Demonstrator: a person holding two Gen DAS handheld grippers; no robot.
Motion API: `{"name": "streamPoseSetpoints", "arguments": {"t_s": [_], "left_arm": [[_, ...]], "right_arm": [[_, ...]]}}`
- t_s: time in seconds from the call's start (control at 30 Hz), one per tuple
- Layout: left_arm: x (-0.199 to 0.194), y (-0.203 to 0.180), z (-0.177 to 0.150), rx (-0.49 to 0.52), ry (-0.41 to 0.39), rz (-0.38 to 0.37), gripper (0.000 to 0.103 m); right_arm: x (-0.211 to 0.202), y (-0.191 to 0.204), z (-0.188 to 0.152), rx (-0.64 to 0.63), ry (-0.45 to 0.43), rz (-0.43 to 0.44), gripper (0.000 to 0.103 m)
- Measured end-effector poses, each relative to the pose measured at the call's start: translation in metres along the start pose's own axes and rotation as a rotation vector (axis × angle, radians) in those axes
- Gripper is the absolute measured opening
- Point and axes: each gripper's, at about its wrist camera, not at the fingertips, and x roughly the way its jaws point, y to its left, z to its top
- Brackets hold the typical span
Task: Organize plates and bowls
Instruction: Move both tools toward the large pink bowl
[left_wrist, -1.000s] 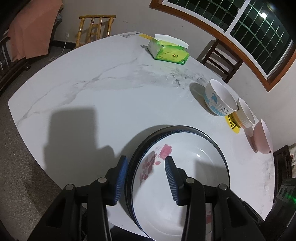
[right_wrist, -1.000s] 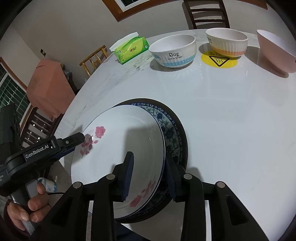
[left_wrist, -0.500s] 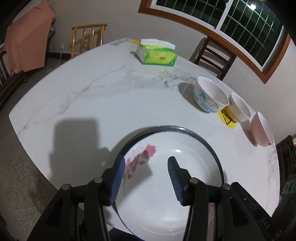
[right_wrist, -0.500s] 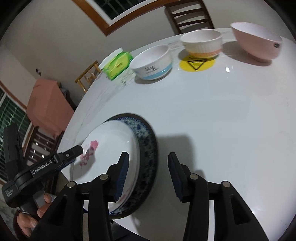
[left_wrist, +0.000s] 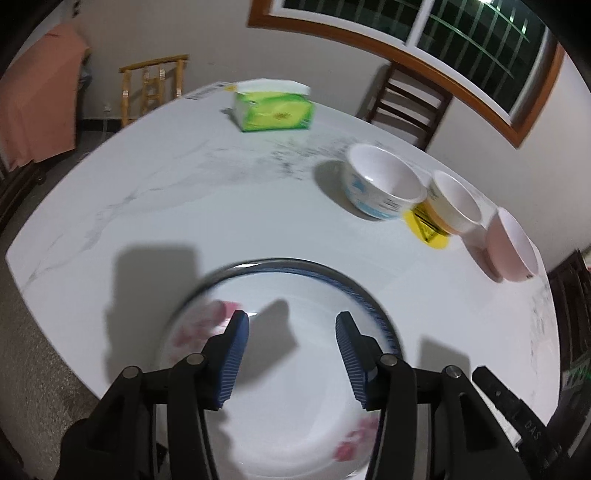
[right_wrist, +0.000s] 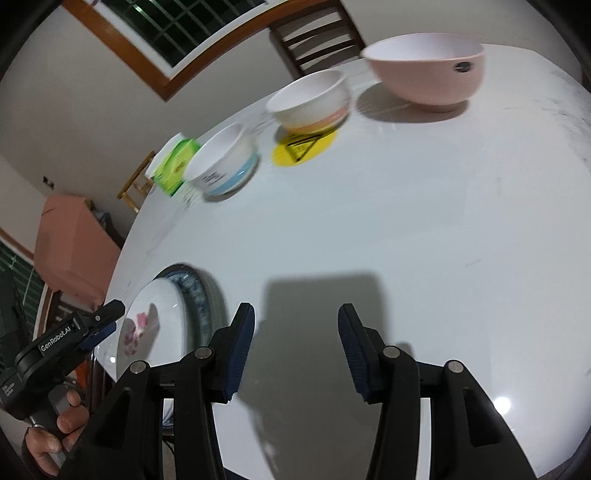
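Note:
A white plate with pink roses (left_wrist: 295, 406) lies stacked on a blue-patterned plate (left_wrist: 354, 288) at the table's near edge. My left gripper (left_wrist: 291, 325) hovers over the white plate, open, with nothing between its fingers. Three bowls stand in a row at the far right: a white and blue one (left_wrist: 384, 188), a white and orange one (left_wrist: 456, 206) and a pink one (left_wrist: 511, 247). My right gripper (right_wrist: 295, 317) is over bare table to the right of the plates (right_wrist: 155, 332), its jaws opening and empty. The pink bowl (right_wrist: 424, 70) is far ahead of it.
A green tissue box (left_wrist: 273, 109) sits at the table's far side. A yellow warning sticker (left_wrist: 428, 230) lies under the orange bowl. A dark chair (left_wrist: 406, 103) and a bamboo chair (left_wrist: 151, 88) stand behind the table. A hand (right_wrist: 62, 417) holds the left tool.
Both grippers let go of the plates' rims and widened. The right one swung away to the right over bare table. The left one shifted over the white plate.

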Motion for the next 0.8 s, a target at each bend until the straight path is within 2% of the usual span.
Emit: {"name": "streamPoseSetpoints", "arguments": {"t_s": [0.2,0.43,0.63,0.8], "left_arm": [[0.015,-0.045,0.010,0.050,0.067,-0.063,0.050],[0.029,-0.100,0.030,0.081,0.102,-0.121,0.050],[0.036,-0.142,0.055,0.059,0.107,-0.196,0.050],[0.045,-0.173,0.072,0.038,0.137,-0.269,0.050]], "right_arm": [[-0.022,-0.041,0.026,0.047,-0.034,-0.064,0.046],[-0.054,-0.088,0.066,0.085,-0.095,-0.133,0.047],[-0.074,-0.112,0.108,0.107,-0.154,-0.161,0.049],[-0.076,-0.124,0.138,0.121,-0.171,-0.160,0.050]]}}
